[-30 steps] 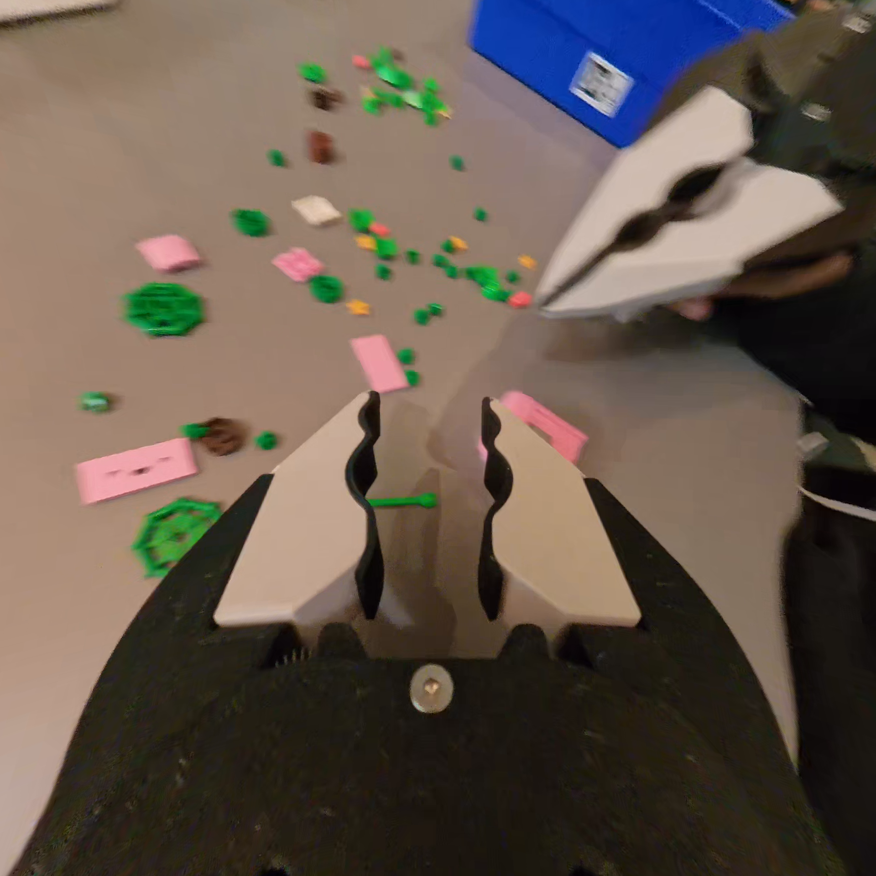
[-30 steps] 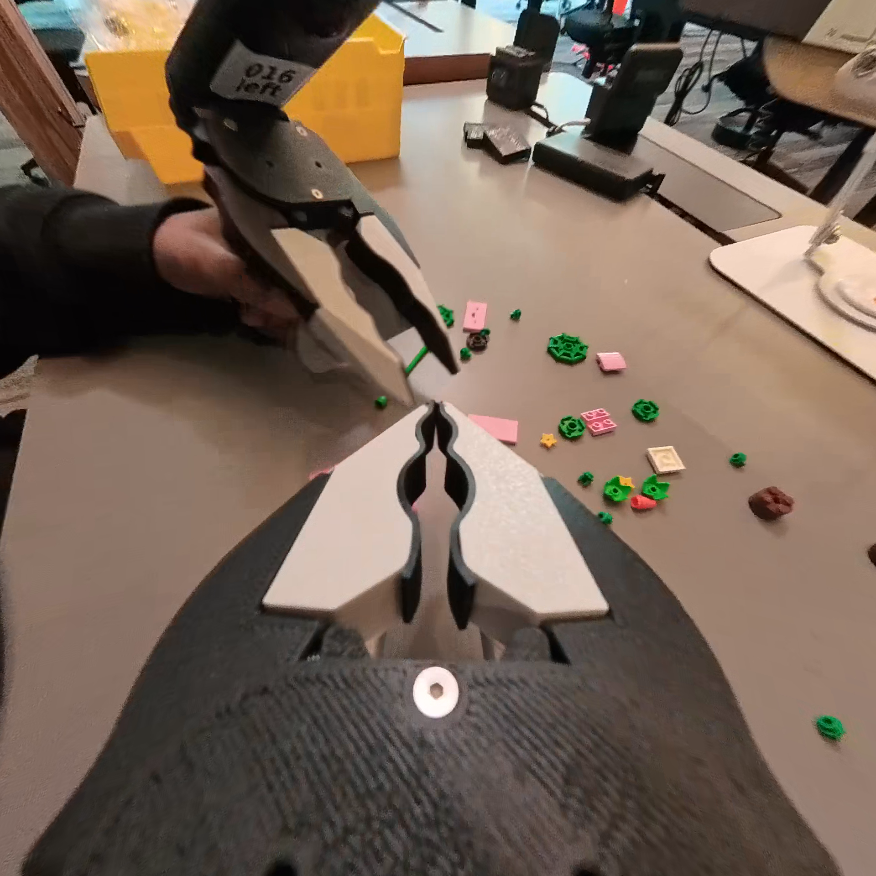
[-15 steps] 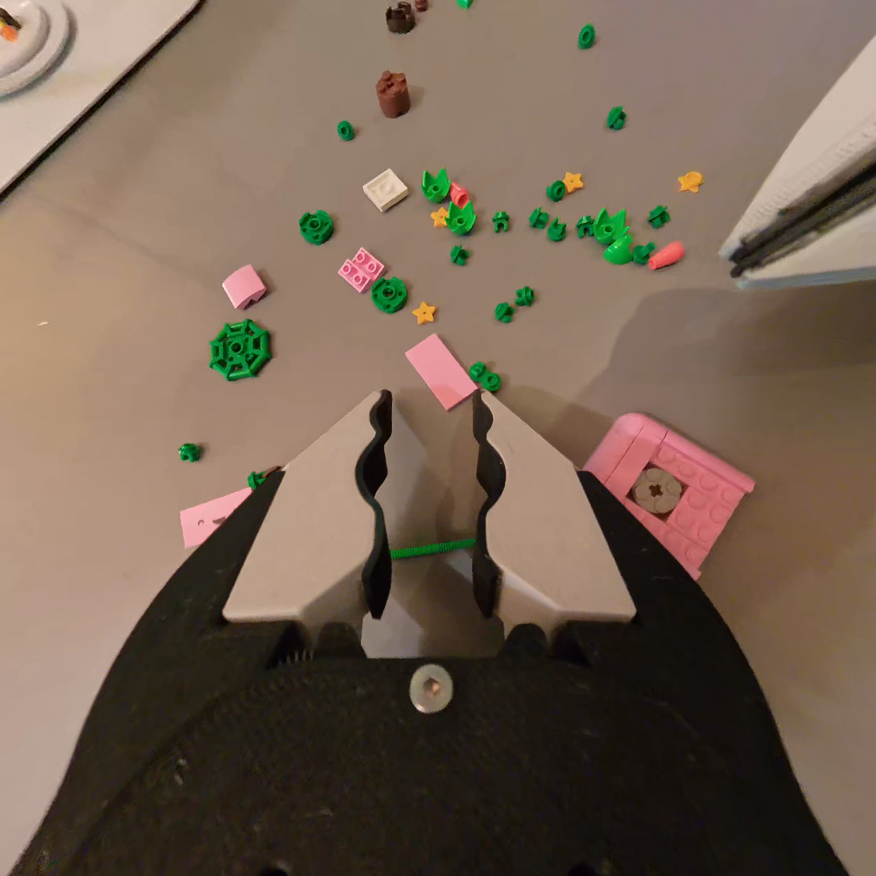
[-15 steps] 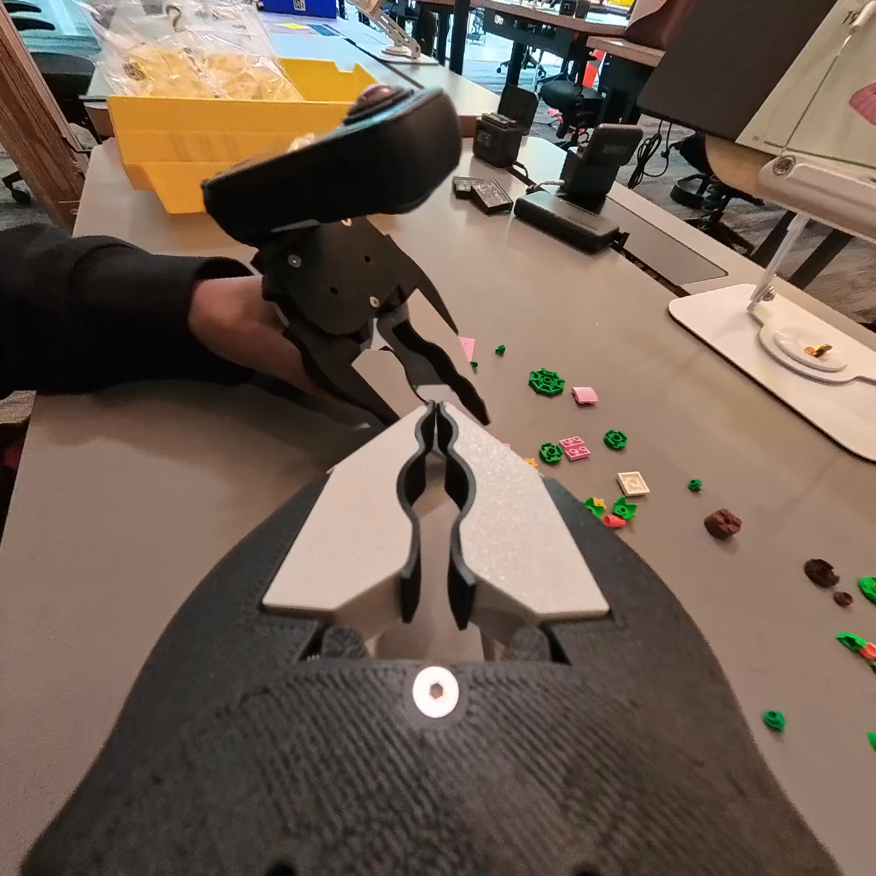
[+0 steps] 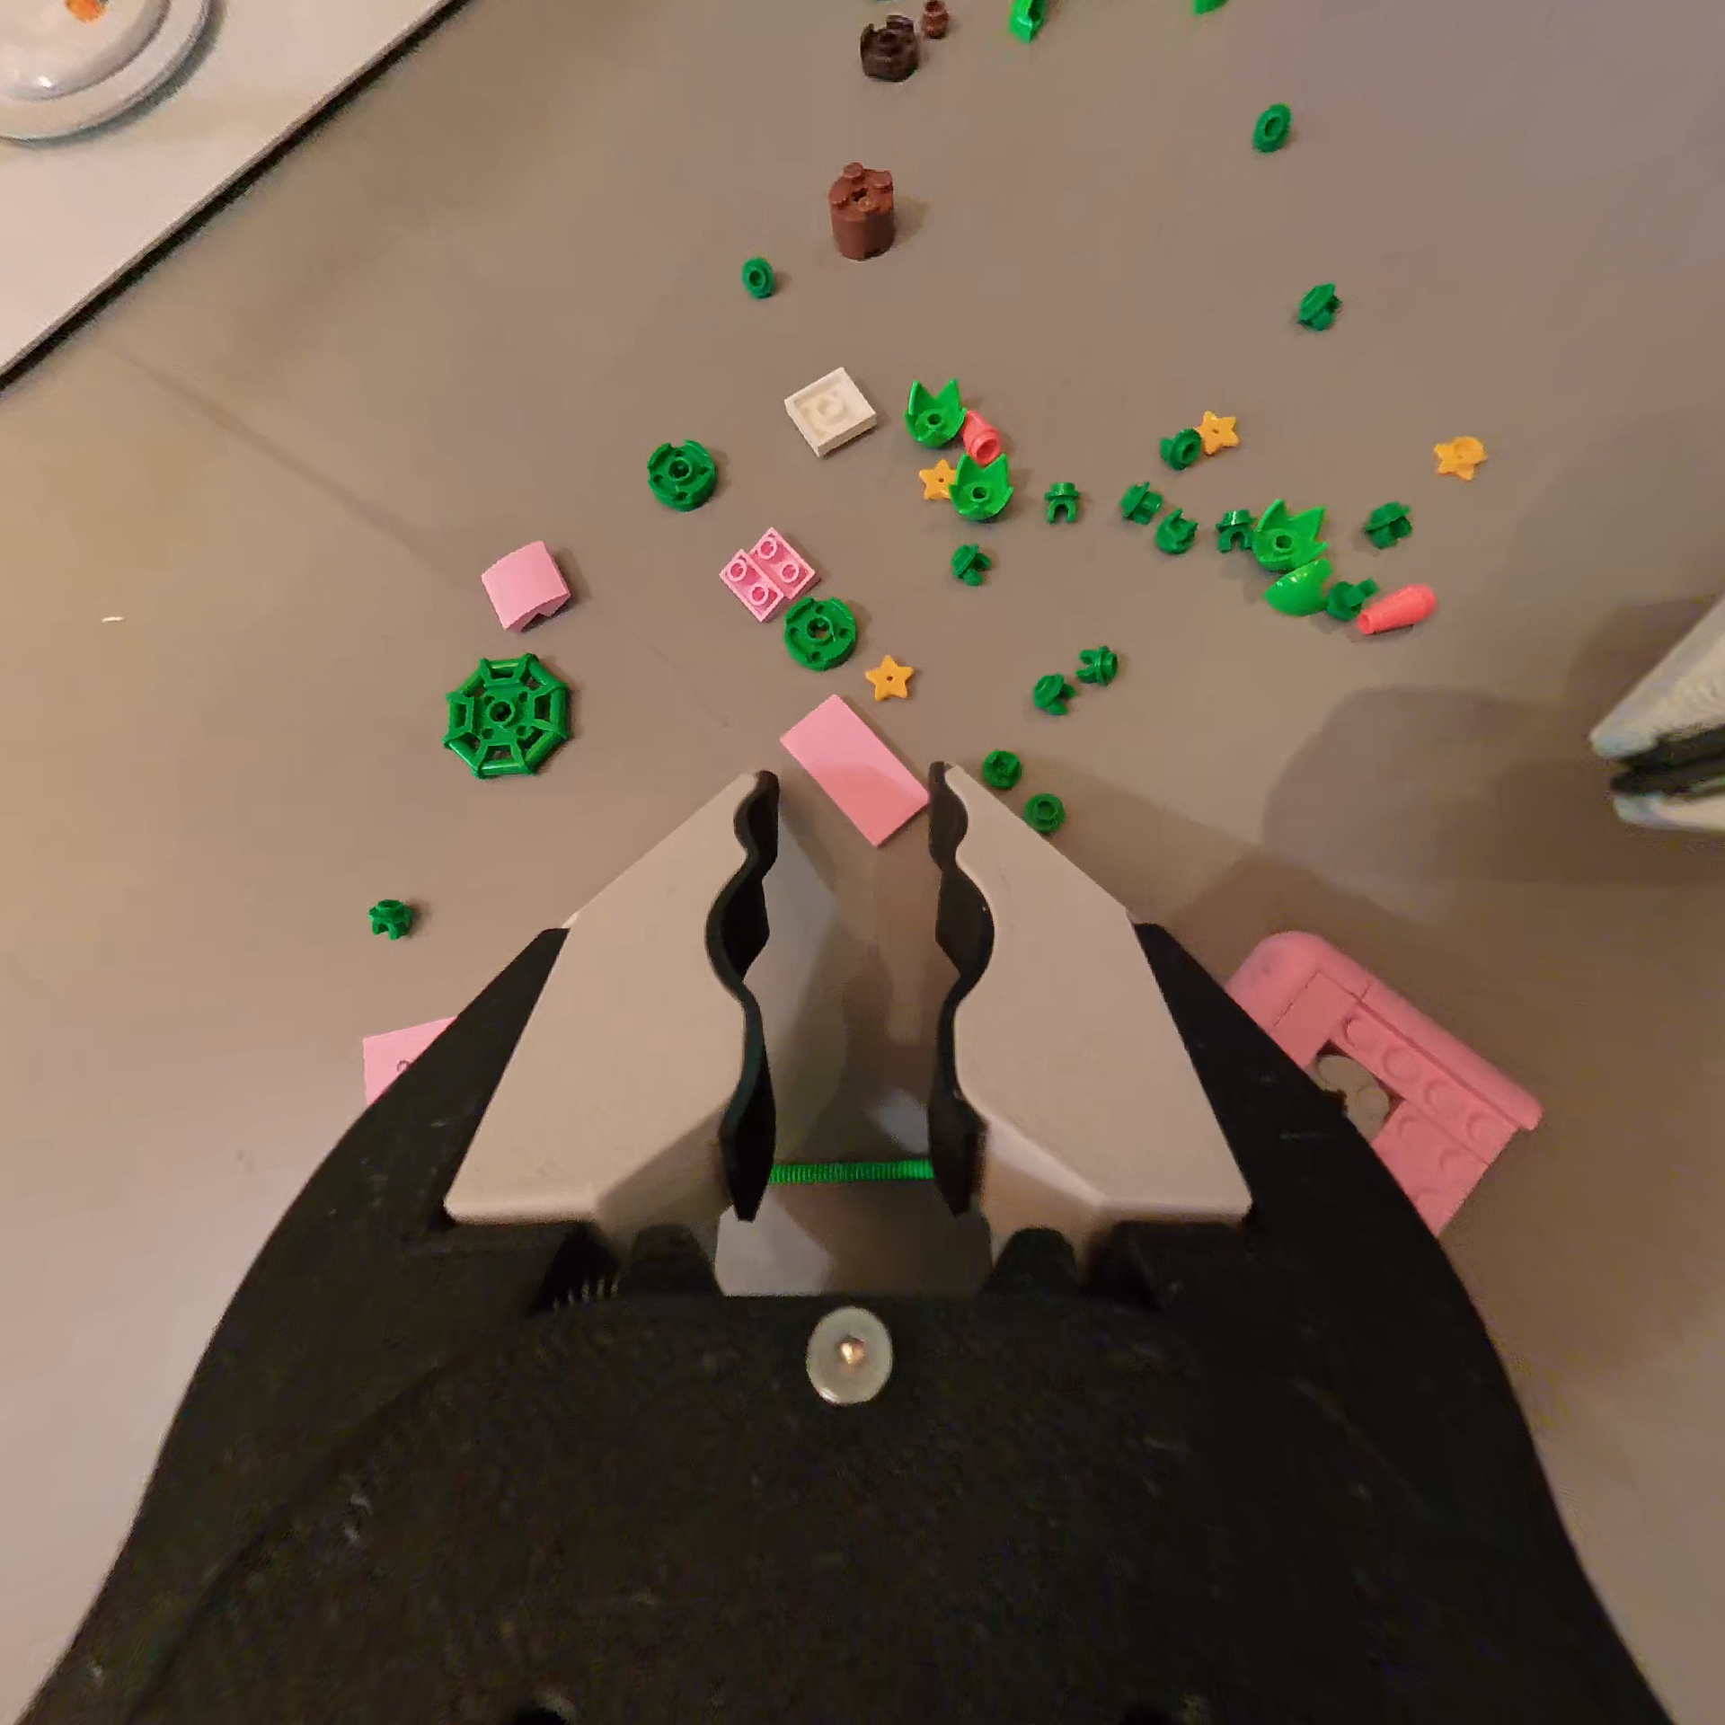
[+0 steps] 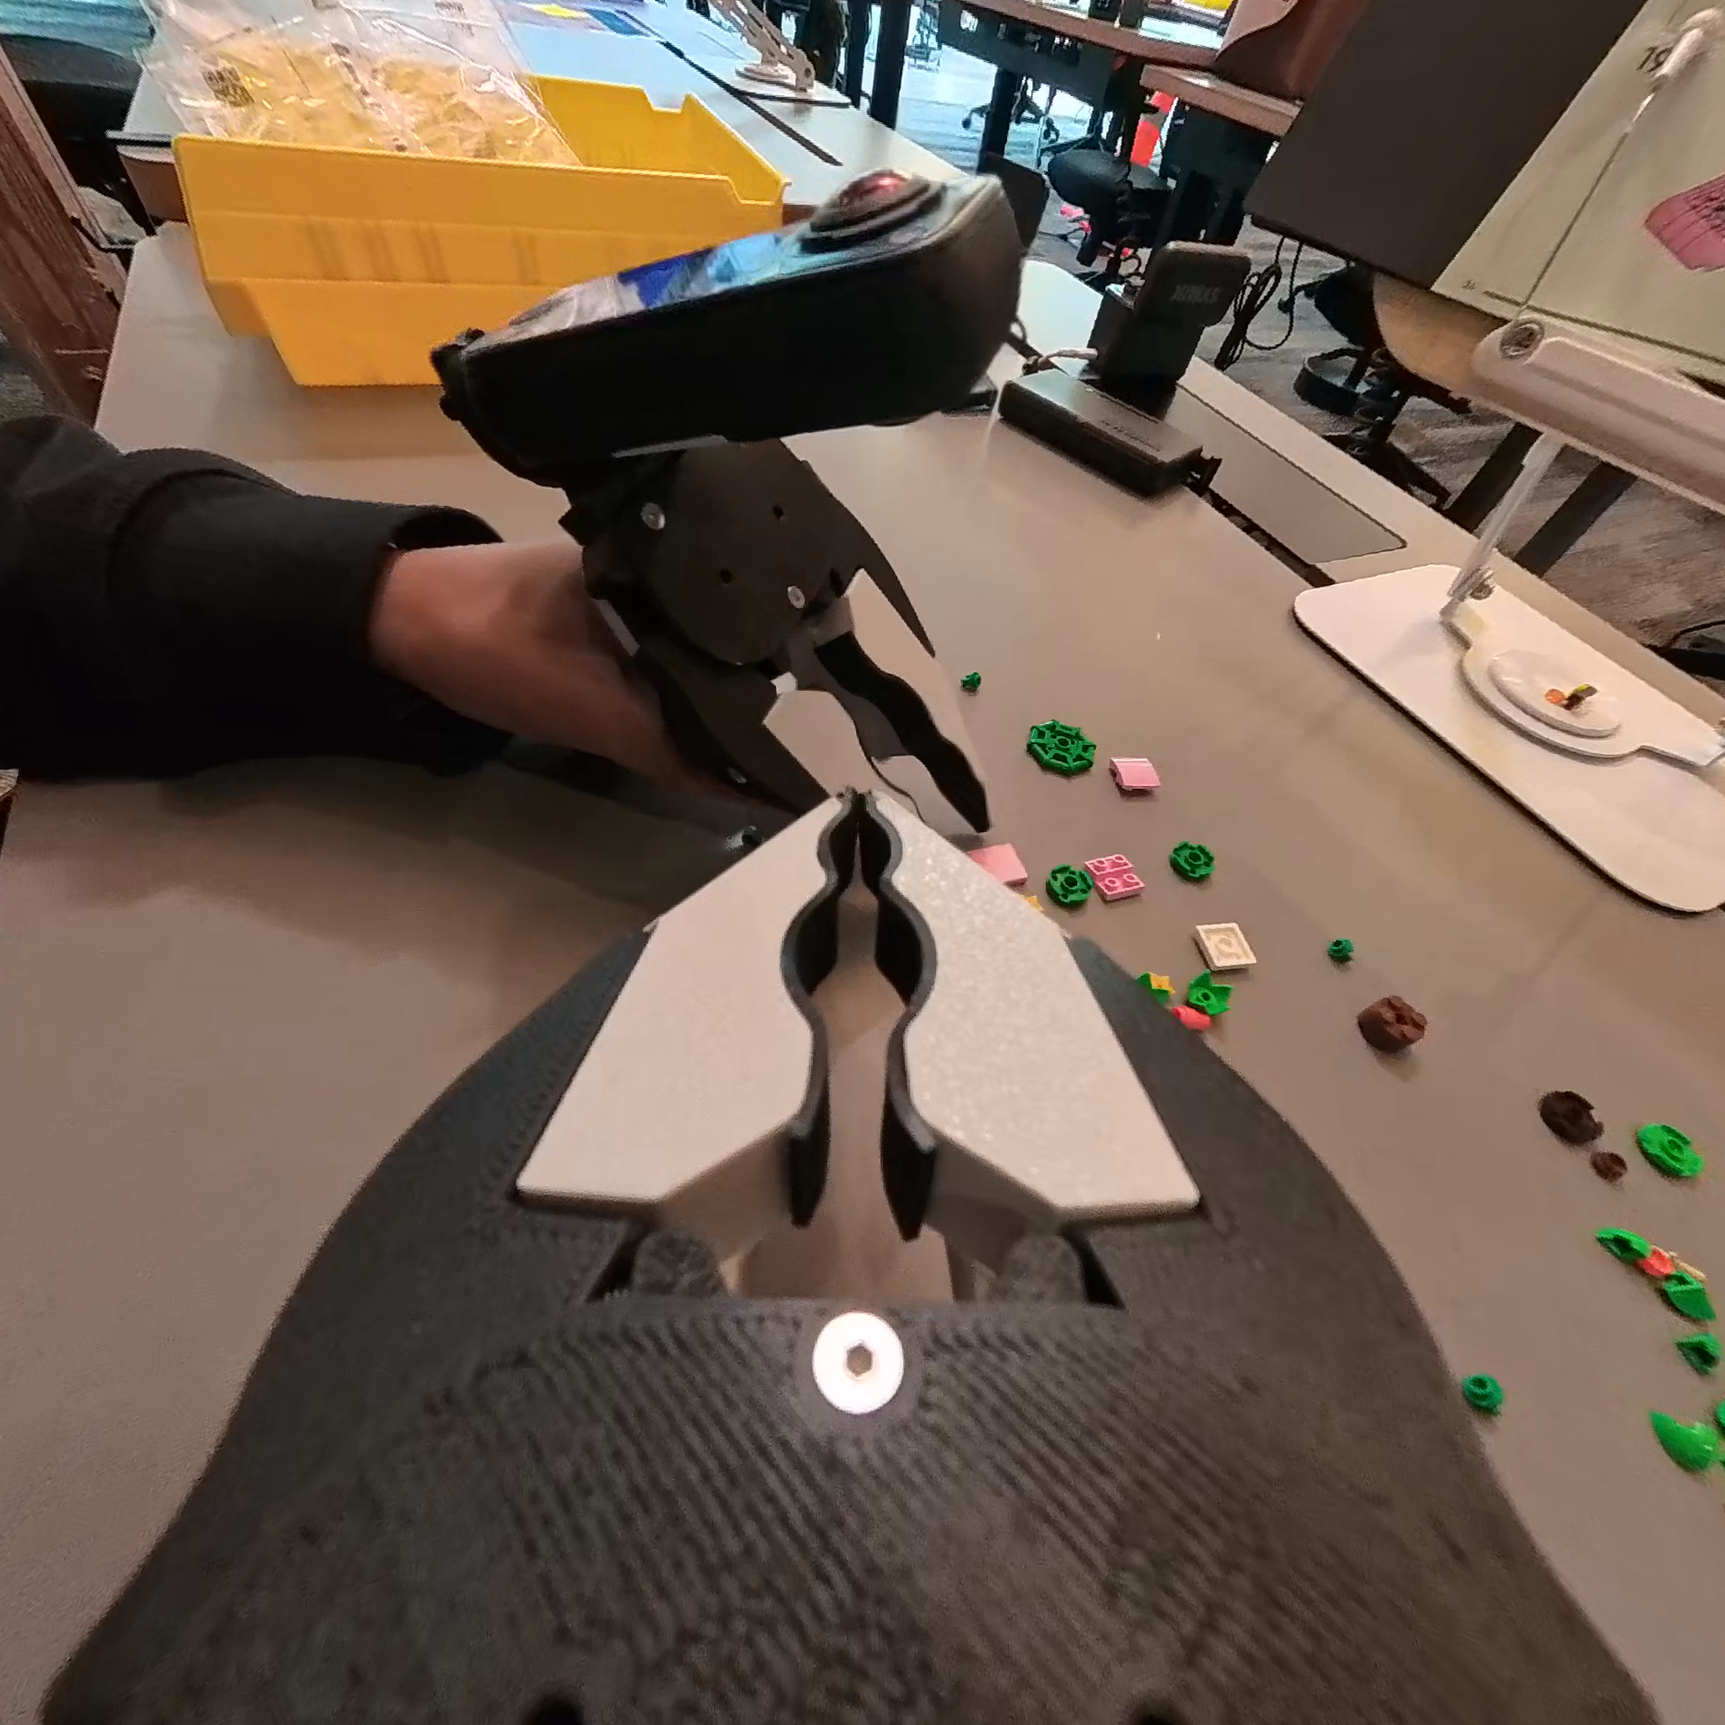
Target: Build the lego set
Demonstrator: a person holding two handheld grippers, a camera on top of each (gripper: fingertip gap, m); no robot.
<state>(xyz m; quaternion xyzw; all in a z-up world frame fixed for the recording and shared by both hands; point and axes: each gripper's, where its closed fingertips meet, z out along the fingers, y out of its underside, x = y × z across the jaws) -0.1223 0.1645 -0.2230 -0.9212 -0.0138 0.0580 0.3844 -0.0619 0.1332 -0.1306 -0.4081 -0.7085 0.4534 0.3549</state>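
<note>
Two grippers work over a grey table [image 5: 280,467] strewn with loose lego pieces. Since a second ago the left gripper [image 5: 851,793] has swung from a slanted, blurred pass to a steady downward look, and the thin green stem [image 5: 848,1171] that lay near the middle of its fingers now shows far back, close to the finger roots. It spans the gap between the black pads, but whether it lies on the table beneath or is caught between them cannot be told. Its jaws stand moderately apart, a little narrower than a second ago, holding nothing that can be confirmed.

The right gripper [image 6: 861,805] has drawn off to the side — only its closed tips show at the right edge of the left wrist view. Its jaws meet at the tips with nothing visible between them.

Judged from this, the left gripper has overshot the stem and is settling toward a pickup. The flat pink tile [image 5: 854,770] lies just ahead of the left tips, partly between them, so it may be the nearer target. The partly built pink assembly [image 5: 1428,1111] sits just right of the left gripper's body — near, its edge hidden behind it.
</note>
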